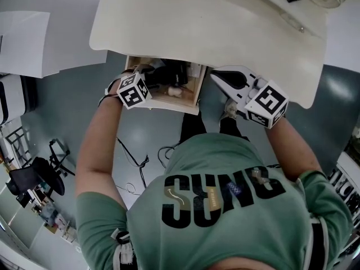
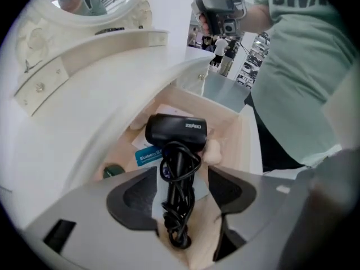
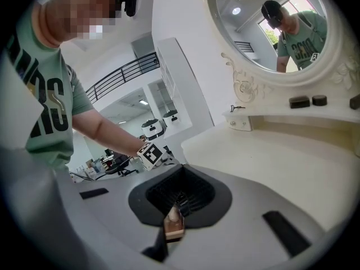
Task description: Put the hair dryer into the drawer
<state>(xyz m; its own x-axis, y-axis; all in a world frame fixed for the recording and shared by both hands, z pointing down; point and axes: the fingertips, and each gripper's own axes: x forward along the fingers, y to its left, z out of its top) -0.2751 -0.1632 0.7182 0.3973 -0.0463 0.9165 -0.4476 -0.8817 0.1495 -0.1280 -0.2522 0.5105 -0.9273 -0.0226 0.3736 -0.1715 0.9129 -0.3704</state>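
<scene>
Two grippers hung at the near edge of a cream desk (image 1: 225, 27), one in each hand of a person in a green shirt (image 1: 225, 207). Under the desk top, the wooden drawer (image 1: 188, 97) stood pulled out toward the person. The black hair dryer (image 2: 175, 133) lay inside it on the drawer floor, its head toward the far end and its handle pointing near, with the black cord (image 2: 177, 212) wound in loops about the handle. A blue-labelled packet (image 2: 147, 155) lay just left of the dryer's head, partly under it, and a small dark green round thing (image 2: 112, 170) sat further left against the drawer's side.

The left gripper (image 2: 180, 176) pointed steeply down over the drawer, its marker cube (image 1: 133, 90) at the drawer's left near corner. Its jaws were spread wide: the handle and cord showed in the gap between them, but neither pad pressed on them, so the dryer rested on the drawer floor alone.

The right gripper (image 3: 179, 204) was held to the right of the drawer, just under the desk's edge, with its marker cube (image 1: 269, 103) nearer the person. Its jaws were pressed together with nothing in them; only a thin slit remained, through which a sliver of wood showed. Its camera looked left toward the other hand. An ornate round mirror (image 3: 270, 27) stood at the far side of the desk.
</scene>
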